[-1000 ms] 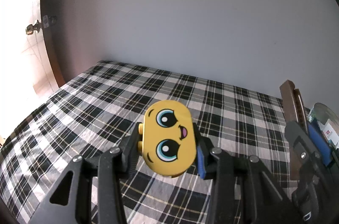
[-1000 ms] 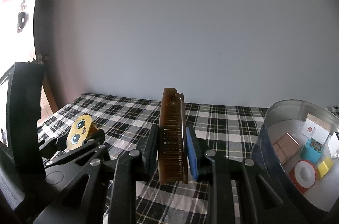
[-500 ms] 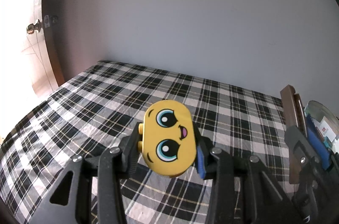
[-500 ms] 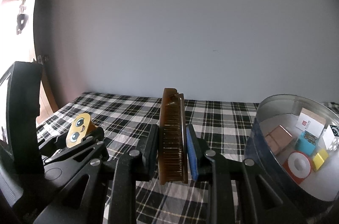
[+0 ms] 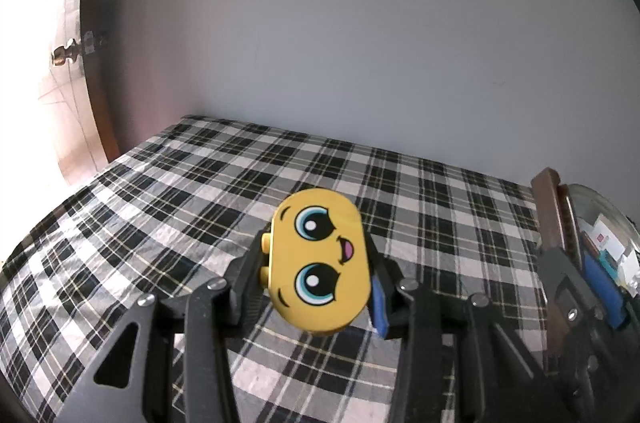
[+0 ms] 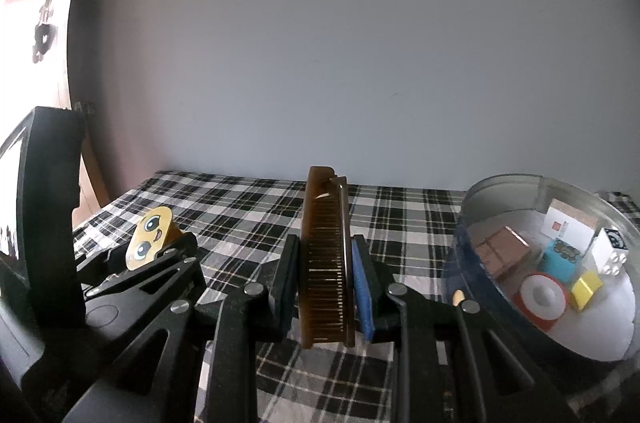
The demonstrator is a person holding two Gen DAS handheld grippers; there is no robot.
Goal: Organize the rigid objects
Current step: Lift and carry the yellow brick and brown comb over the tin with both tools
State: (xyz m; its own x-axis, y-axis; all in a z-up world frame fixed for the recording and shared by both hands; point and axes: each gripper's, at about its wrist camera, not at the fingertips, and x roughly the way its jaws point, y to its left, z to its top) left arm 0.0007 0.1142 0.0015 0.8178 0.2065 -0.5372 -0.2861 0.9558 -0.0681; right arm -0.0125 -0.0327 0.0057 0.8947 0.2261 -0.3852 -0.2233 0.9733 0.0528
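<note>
Both grippers have drifted right toward the round tin (image 6: 472, 207), which already holds several pieces. Left gripper (image 5: 318, 265) clamps the yellow face block (image 5: 318, 261); right gripper (image 6: 326, 277) clamps the brown comb (image 6: 324, 255); both remain undelivered.

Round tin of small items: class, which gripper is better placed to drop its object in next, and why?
Probably the right gripper: its brown comb is beside the round tin, while the left gripper, clamping the yellow face toy, is farther away.

My comb (image 6: 326, 255) hid cloth behind it; tin (image 6: 500, 183) was cut off at right edge; box (image 6: 570, 225) label too small to read.
</note>
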